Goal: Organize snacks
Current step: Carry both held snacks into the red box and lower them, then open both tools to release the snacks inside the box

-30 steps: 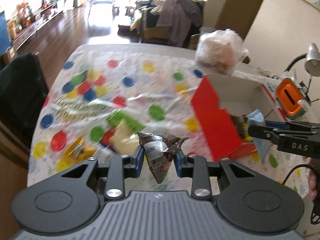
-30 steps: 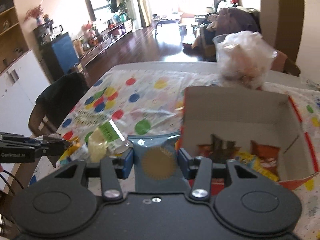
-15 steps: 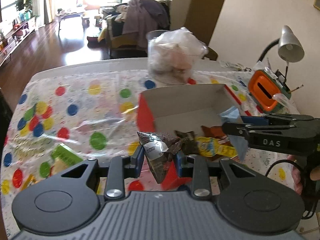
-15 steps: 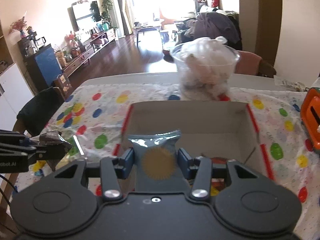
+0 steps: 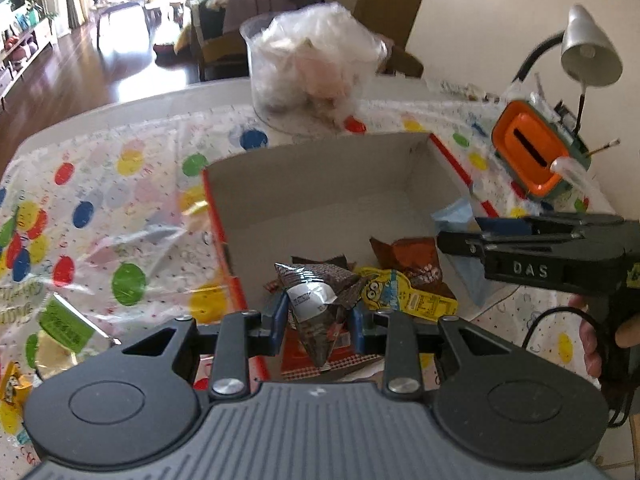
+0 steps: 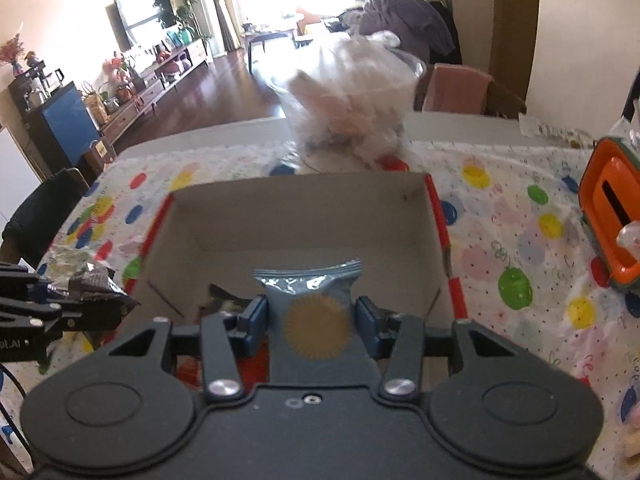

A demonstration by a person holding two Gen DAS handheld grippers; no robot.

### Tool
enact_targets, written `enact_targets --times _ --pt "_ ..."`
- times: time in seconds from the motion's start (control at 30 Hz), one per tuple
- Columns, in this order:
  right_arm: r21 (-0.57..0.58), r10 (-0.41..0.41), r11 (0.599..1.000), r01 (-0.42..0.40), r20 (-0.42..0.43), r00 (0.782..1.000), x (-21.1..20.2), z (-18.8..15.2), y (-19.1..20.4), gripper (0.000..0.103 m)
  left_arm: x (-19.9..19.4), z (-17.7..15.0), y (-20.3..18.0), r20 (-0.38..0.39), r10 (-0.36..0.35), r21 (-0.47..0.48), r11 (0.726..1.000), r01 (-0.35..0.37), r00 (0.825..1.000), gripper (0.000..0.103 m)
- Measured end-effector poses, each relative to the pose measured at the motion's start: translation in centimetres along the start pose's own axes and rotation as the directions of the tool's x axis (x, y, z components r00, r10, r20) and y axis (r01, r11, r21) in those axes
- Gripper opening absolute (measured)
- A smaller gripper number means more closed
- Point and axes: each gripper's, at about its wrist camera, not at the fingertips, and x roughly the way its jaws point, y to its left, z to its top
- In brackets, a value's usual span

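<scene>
Holding a brown pack tight in its jaws, the left gripper hangs over the near edge of the box. The pack is shaped like a cone, with a white label on its front. Its pointed end hangs down.

The right gripper has its jaws closed on a blue pack with a gold round mark on it. This pack stands up over the near part of the box. In the left view, the right gripper comes in from 3 o'clock, and the blue pack sticks out of it over the box's right side. In the right view, the left gripper shows at 9 o'clock, with the brown pack at its tip by the box's left wall.

The box is open, red on the outside and grey inside. Other snacks lie in its near part: a yellow pack and a brown bag, touching each other.

The box sits on a tabletop with a dotted cloth. At 12 o'clock past the box stands a clear tub full of white stuff. An orange case is at 2 o'clock, with a lamp just behind it. A green pack lies on the cloth at 9 o'clock.
</scene>
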Motion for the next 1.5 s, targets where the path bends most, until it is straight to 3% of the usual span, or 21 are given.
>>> enact_targets --times 0.47,0.83,1.07,1.2,1.5 --pt "-0.025 -0.016 1.000 0.013 -0.124 0.992 5.7 0.6 -1.8 0.046 5.8 0.6 -2.0 -0.103 0.057 0.027 0.998 -0.055 0.993 0.030" --pt "-0.077 -0.006 0.997 -0.006 -0.148 0.989 6.2 0.3 -1.7 0.047 7.9 0.3 -2.4 -0.146 0.071 0.032 0.997 -0.067 0.987 0.031" --pt "-0.086 0.007 0.996 -0.019 -0.139 0.990 5.2 0.3 -1.2 0.060 7.6 0.1 -2.7 -0.137 0.086 0.032 0.996 -0.083 0.987 0.032" --pt "-0.097 0.021 0.995 -0.032 -0.108 0.994 3.9 0.3 -0.7 0.065 6.8 -0.1 -2.3 -0.115 0.083 0.014 0.997 -0.082 0.990 0.054" --pt "-0.103 0.065 0.992 -0.071 -0.063 0.996 1.2 0.3 0.5 0.074 3.6 -0.5 -1.0 -0.041 0.060 -0.047 0.997 -0.062 0.997 0.058"
